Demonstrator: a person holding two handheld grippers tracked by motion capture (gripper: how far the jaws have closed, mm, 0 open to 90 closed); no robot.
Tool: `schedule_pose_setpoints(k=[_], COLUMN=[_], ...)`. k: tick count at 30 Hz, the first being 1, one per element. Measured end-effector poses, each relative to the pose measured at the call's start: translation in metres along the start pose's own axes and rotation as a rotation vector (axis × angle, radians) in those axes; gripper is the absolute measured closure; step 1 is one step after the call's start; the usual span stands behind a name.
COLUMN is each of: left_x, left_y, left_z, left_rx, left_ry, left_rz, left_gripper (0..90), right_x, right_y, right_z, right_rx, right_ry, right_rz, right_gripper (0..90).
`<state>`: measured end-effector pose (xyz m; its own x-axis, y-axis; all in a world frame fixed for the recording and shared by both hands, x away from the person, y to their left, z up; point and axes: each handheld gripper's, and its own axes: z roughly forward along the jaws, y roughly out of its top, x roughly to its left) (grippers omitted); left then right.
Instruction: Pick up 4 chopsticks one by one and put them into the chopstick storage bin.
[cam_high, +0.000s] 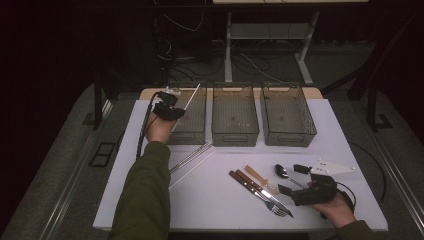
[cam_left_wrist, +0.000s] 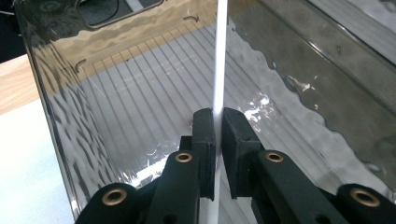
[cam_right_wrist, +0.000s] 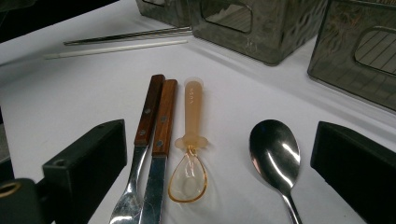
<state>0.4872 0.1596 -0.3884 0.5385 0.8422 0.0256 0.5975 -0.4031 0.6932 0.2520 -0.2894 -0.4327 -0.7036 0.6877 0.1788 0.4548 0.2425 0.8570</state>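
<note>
Left hand-held gripper (cam_left_wrist: 218, 122) clenched on white chopstick (cam_left_wrist: 219, 56) over the bin (cam_high: 199, 136) at desk's (cam_high: 225, 205) far-left corner | we lower it flat before letting go | right hand-held gripper (cam_right_wrist: 219, 154) released above spoon (cam_right_wrist: 274, 151), near edge.

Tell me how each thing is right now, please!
left gripper: shut on the white chopstick, over the left bin
white chopstick: held, upright between the jaws
left bin: upright, chopstick poking above its rim
middle bin: upright on the table
right bin: upright on the table
right gripper: open, holding nothing
metal spoon: lying flat, bowl up
fork and knife: lying side by side
</note>
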Motion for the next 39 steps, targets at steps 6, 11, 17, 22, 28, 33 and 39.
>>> schedule_pose_setpoints(k=[6, 11, 17, 22, 28, 33, 39], left_x=[0.0, -0.001, -0.008, -0.014, -0.022, -0.03, -0.046], left_y=[-0.001, 0.0, 0.002, -0.002, -0.01, -0.015, -0.02], left_z=[0.0, -0.002, -0.013, -0.025, -0.043, -0.059, -0.073], left_rx=[-0.001, -0.012, -0.081, -0.123, -0.161, -0.194, -0.232], left_ry=[0.001, -0.008, -0.033, -0.072, -0.108, -0.15, -0.21], left_rz=[-0.005, 0.0, 0.008, 0.01, 0.027, 0.033, 0.054], left_gripper=[79.0, 76.4, 66.8, 60.4, 55.5, 51.7, 46.9], right_x=[0.0, 0.0, 0.0, 0.0, 0.001, 0.003, -0.001], right_y=[0.0, 0.0, 0.0, 0.0, 0.0, 0.002, 0.003], right_z=[0.0, 0.0, 0.0, 0.0, 0.002, 0.006, 0.011], right_rx=[0.001, 0.001, 0.004, 0.009, 0.022, 0.033, 0.052], right_ry=[0.0, -0.002, -0.002, -0.002, 0.004, 0.01, 0.012], right_rz=[0.0, 0.001, 0.0, -0.002, -0.013, -0.019, -0.037], right_gripper=[3.9, 3.9, 3.9, 3.9, 3.9, 3.9, 3.8])
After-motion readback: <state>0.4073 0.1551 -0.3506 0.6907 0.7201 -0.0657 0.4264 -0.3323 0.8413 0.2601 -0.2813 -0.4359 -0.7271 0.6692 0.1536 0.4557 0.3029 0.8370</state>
